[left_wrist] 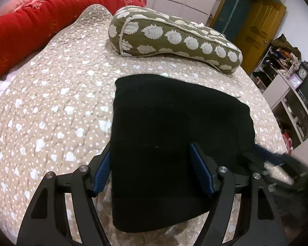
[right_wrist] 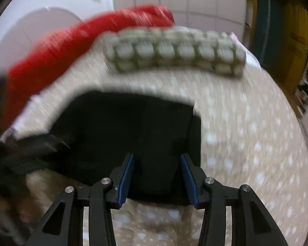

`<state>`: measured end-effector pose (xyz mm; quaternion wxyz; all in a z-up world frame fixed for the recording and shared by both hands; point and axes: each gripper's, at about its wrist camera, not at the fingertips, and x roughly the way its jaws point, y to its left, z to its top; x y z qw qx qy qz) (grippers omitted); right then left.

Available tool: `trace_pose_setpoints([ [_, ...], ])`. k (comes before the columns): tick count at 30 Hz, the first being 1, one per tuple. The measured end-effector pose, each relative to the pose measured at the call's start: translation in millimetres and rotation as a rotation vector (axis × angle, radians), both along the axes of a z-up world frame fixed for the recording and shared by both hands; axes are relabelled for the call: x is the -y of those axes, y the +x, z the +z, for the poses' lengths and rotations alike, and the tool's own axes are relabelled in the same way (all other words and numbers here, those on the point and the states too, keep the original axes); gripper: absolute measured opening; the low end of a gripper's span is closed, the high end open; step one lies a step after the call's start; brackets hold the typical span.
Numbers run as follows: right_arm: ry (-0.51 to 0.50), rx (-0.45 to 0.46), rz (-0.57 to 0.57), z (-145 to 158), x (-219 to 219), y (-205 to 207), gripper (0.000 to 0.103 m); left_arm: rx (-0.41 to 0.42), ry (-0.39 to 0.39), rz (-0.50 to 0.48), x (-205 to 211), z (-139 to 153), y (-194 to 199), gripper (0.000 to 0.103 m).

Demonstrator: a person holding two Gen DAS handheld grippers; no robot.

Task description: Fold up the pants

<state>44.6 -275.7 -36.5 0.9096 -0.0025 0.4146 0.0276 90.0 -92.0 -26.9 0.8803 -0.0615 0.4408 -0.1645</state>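
One folded bundle of black fabric pants (left_wrist: 174,127) lies on one bed spread with a beige quilted cover dotted in white (left_wrist: 51,106). One olive-green bolster pillow printed with cream hedgehog shapes (left_wrist: 174,39) is there, and one thick red quilted blanket with a pale floral print (left_wrist: 41,16). Two black hand-held grippers with blue pads are counted: the left hand-held gripper (left_wrist: 152,170) and the right hand-held gripper (right_wrist: 157,179), each with two fingers. On the shelf unit (left_wrist: 285,94) stand two small clocks (left_wrist: 302,72).
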Motion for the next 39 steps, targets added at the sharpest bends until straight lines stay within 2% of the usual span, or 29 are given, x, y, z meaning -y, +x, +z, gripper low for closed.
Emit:
trace_pose_setpoints([
  [2, 0.046, 0.038, -0.022, 0, 7, -8, 0.045, 0.008, 0.013, 0.004, 1, 2, -3, 0.074],
  [5, 0.107, 0.014, -0.046, 12, 17, -12, 0.045, 0.038, 0.055, 0.024, 1, 8, -10, 0.074],
  [10, 0.135, 0.048, -0.066, 28, 19, -23, 0.045, 0.076, 0.075, 0.096, -7, 16, -25, 0.074],
  [18, 0.186, 0.047, -0.111, 35, 6, -32, 0.045, 0.144, 0.132, 0.139, -11, 24, -55, 0.074],
  [22, 0.179, 0.057, -0.12, 40, 2, -39, 0.045, 0.148, 0.13, 0.139, -11, 28, -65, 0.074],
  [31, 0.151, 0.098, -0.112, 52, -4, -60, 0.045, 0.211, 0.16, 0.127, -4, 45, -93, 0.074],
  [39, 0.175, 0.097, -0.135, 55, 4, -72, 0.046, 0.248, 0.175, 0.126, -1, 54, -108, 0.074],
])
